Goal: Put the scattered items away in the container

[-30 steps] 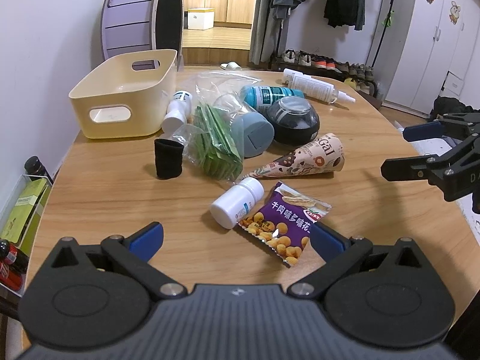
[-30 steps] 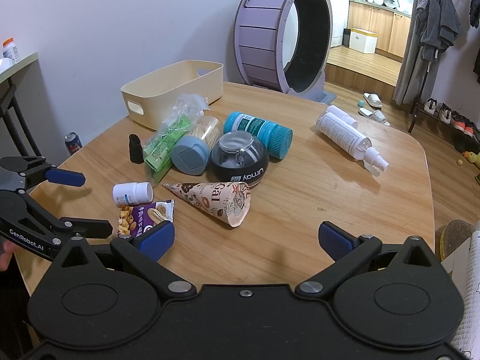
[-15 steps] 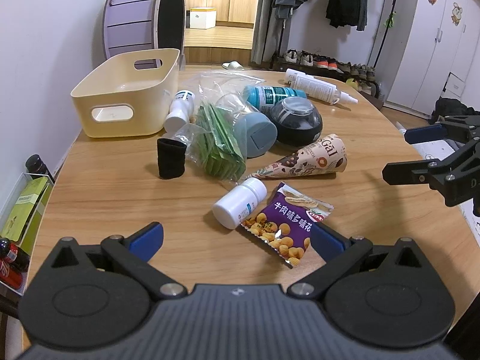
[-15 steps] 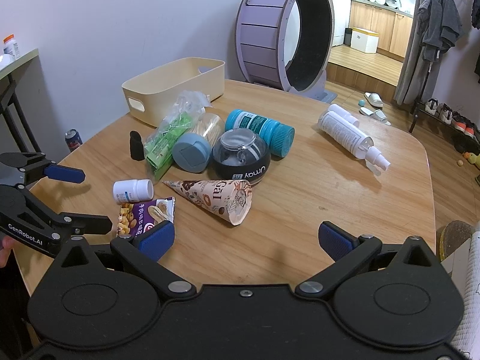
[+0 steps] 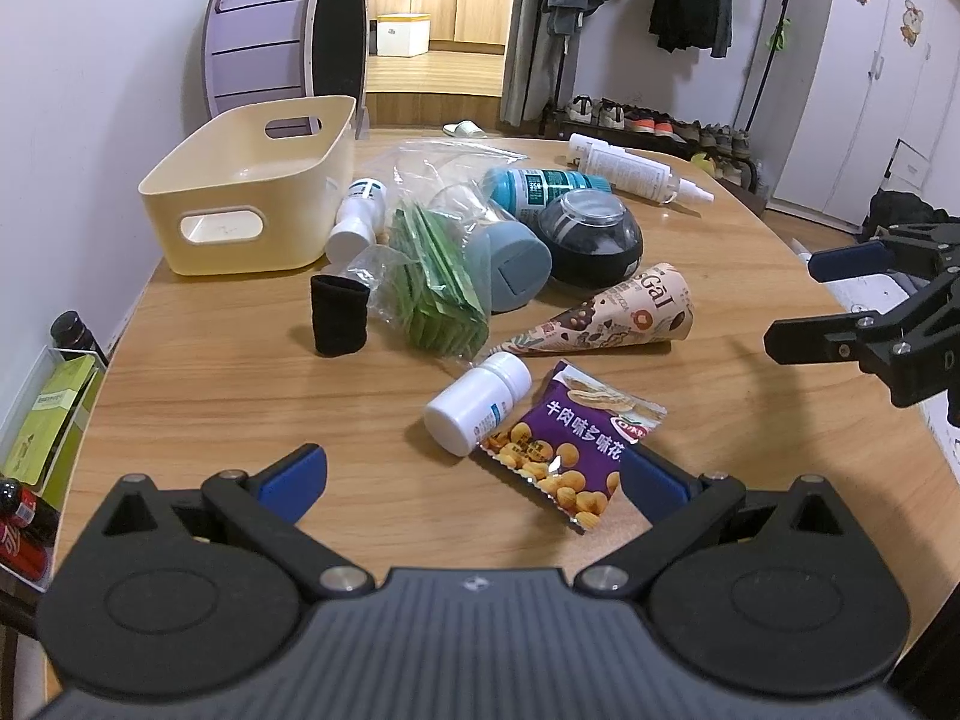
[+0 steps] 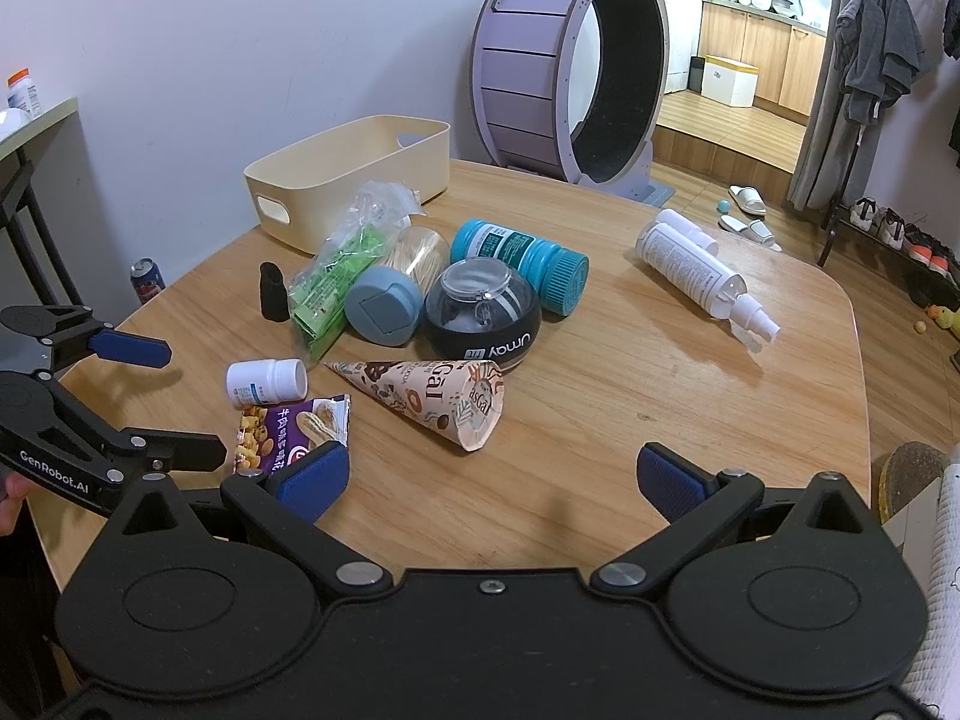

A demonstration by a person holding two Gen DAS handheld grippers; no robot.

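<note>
A cream bin (image 5: 252, 240) (image 6: 336, 192) stands empty at the table's far left. Before it lie a clear bag of green packets (image 5: 438, 294), a black sleeve (image 5: 339, 315), a grey-lidded jar (image 5: 513, 267), a teal bottle (image 5: 540, 186), a black dome (image 5: 591, 237), a paper cone (image 5: 618, 318) and a spray bottle (image 5: 630, 168). Nearest, a white pill bottle (image 5: 477, 411) (image 6: 267, 381) touches a purple snack packet (image 5: 570, 444) (image 6: 294, 426). My left gripper (image 5: 474, 483) (image 6: 168, 402) is open just short of them. My right gripper (image 6: 489, 477) (image 5: 810, 303) hangs open near the cone (image 6: 438, 402).
A small white bottle (image 5: 357, 219) lies against the bin. A big purple wheel (image 6: 570, 72) stands behind the table. Bottles and a green box (image 5: 48, 414) sit on a low shelf at the left edge. Bare tabletop (image 6: 660, 396) stretches to the right.
Both views have shifted only slightly. The two grippers stay open and no item on the table has moved.
</note>
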